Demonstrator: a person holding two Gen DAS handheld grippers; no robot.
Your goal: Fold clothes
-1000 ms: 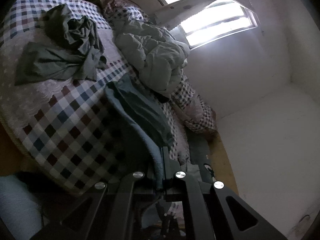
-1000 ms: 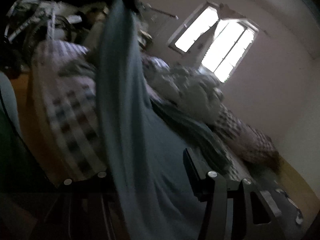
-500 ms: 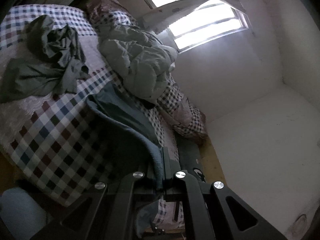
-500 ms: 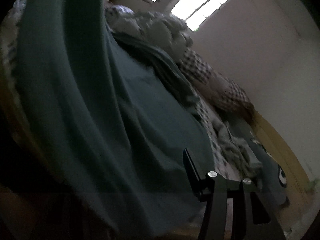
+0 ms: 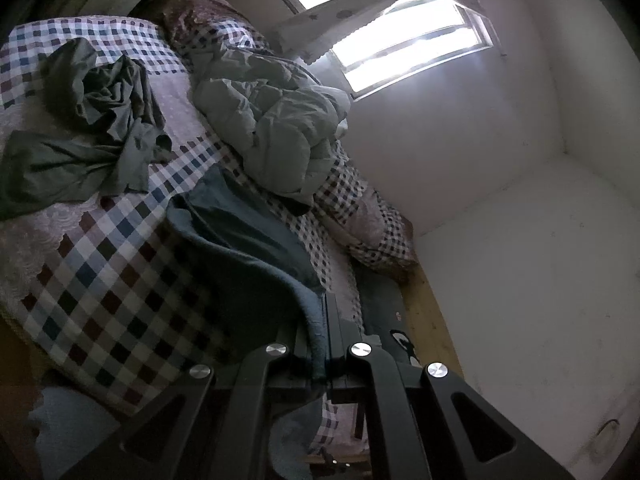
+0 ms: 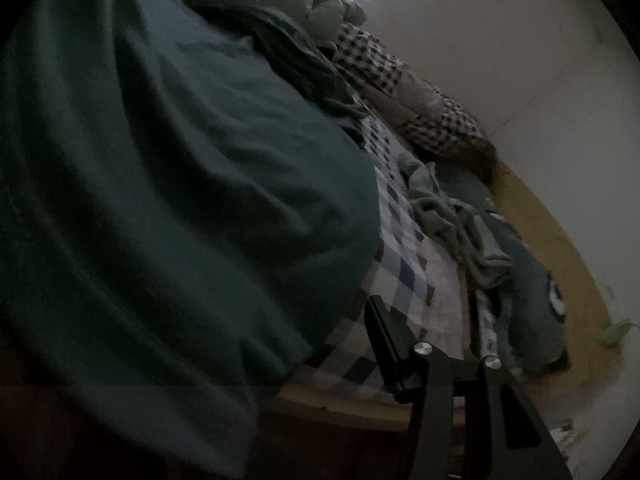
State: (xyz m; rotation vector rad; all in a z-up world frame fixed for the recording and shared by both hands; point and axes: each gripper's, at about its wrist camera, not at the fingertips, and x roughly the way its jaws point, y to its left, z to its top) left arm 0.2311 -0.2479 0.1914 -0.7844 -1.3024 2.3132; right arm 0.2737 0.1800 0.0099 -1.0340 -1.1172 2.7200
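Checked bedspread under pinched blue garment

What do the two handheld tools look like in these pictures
Both are matte black. The left tool has flat angular arms joined by round silver bolts and cut-out openings in its outer links. The right tool shows one thin black finger and the same silver bolts; its other finger is hidden. No cables, markings, sleeves or hands show.
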